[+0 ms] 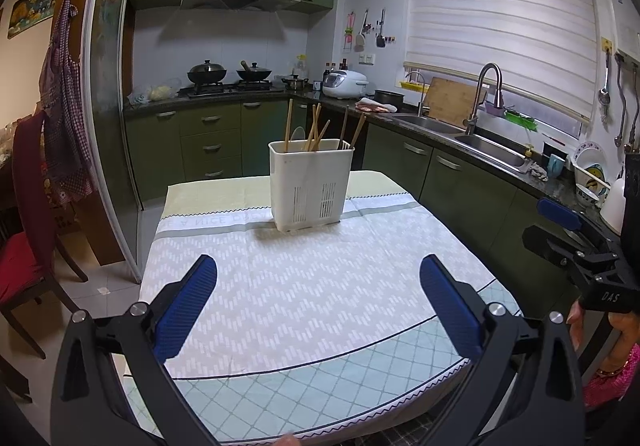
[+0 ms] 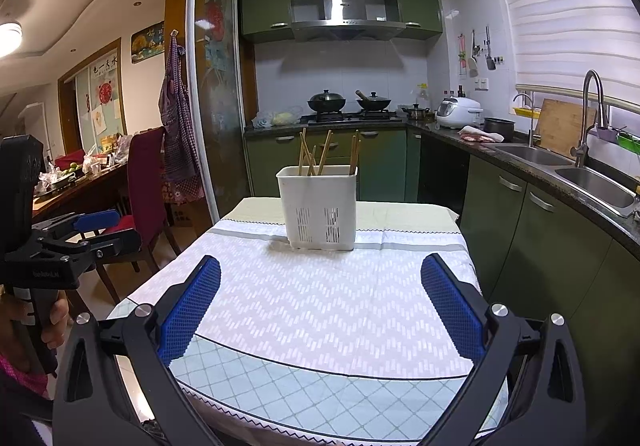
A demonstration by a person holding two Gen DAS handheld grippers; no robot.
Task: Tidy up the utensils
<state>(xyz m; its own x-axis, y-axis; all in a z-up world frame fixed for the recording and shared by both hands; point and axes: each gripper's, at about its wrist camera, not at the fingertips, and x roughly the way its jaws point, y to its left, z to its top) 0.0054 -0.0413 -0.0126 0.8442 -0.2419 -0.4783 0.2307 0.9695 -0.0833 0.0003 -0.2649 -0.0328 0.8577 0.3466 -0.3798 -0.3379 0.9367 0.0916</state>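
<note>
A white slotted utensil holder [image 1: 310,186] [image 2: 319,206] stands upright on the far half of the table [image 1: 280,306] [image 2: 320,306]. Several wooden chopsticks [image 1: 314,124] [image 2: 320,154] lean inside it, and a pale spoon [image 1: 297,134] shows among them in the left wrist view. My left gripper [image 1: 318,272] hovers open over the near part of the cloth, well short of the holder, with nothing between its blue pads. My right gripper [image 2: 320,274] is likewise open and empty, also short of the holder. Each gripper shows at the edge of the other's view.
A patterned tablecloth covers the table. A green kitchen counter with a double sink [image 2: 592,182], tap [image 1: 486,94] and cutting board runs along the right. Stove with woks [image 1: 228,74] sits at the back. A red chair [image 2: 144,182] stands left of the table.
</note>
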